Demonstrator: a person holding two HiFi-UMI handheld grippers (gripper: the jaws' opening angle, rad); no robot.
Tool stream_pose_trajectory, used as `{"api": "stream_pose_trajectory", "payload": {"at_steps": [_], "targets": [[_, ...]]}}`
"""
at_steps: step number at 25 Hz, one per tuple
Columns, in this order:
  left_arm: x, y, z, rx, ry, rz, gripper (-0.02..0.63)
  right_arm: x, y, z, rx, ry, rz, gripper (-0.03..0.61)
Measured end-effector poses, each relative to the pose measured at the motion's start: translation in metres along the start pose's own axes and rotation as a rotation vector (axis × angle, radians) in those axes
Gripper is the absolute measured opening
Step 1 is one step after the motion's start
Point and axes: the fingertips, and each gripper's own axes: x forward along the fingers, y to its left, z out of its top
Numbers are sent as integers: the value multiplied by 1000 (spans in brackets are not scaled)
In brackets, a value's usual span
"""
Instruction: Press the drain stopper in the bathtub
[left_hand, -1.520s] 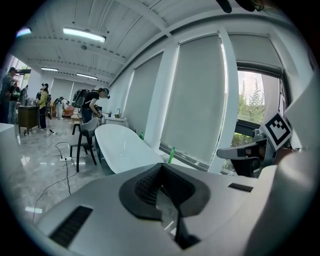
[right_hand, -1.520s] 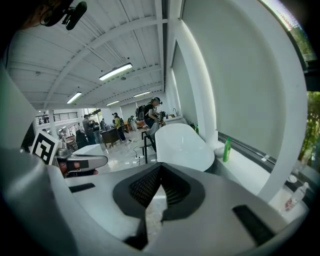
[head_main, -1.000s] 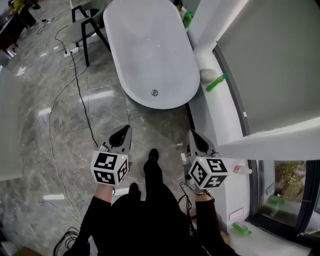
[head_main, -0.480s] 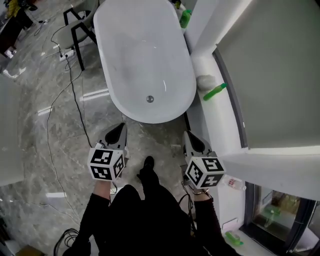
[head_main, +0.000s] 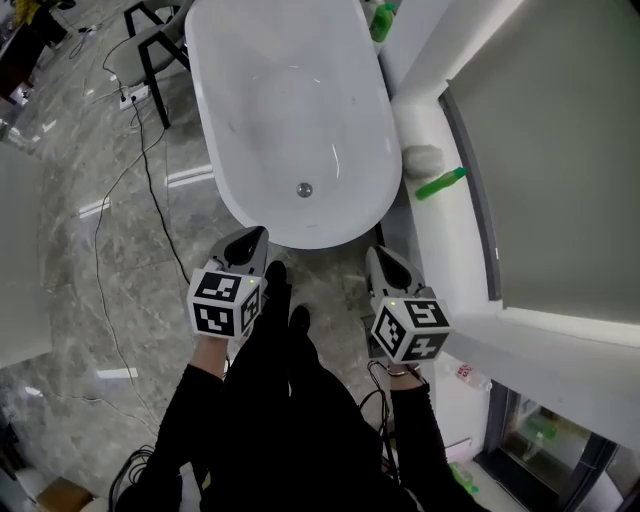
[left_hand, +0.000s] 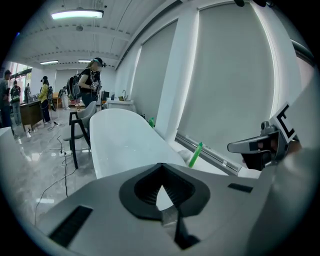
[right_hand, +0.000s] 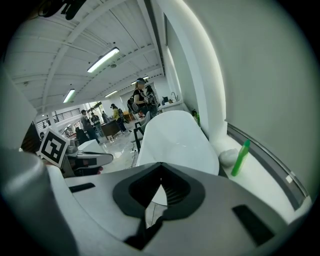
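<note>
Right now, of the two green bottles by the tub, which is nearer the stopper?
The ledge bottle, right of the tub beside the white lump. The far bottle is past the tub's end, farther from the stopper.

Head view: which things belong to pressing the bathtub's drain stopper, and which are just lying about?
Job: drain stopper, bathtub, left gripper, right gripper.
Lying about: green bottle on the ledge, chair, power strip.
</note>
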Motion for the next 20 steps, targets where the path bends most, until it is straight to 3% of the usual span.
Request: {"api": "stream_pose_trajectory", "payload": {"at_steps": [11,20], "targets": [[111,35,12,30,109,-58,5,85,-37,31,24,50,-39,2],[204,70,-3,-15,218,-104,5,186,-49,37,52,147,-50,2]]}}
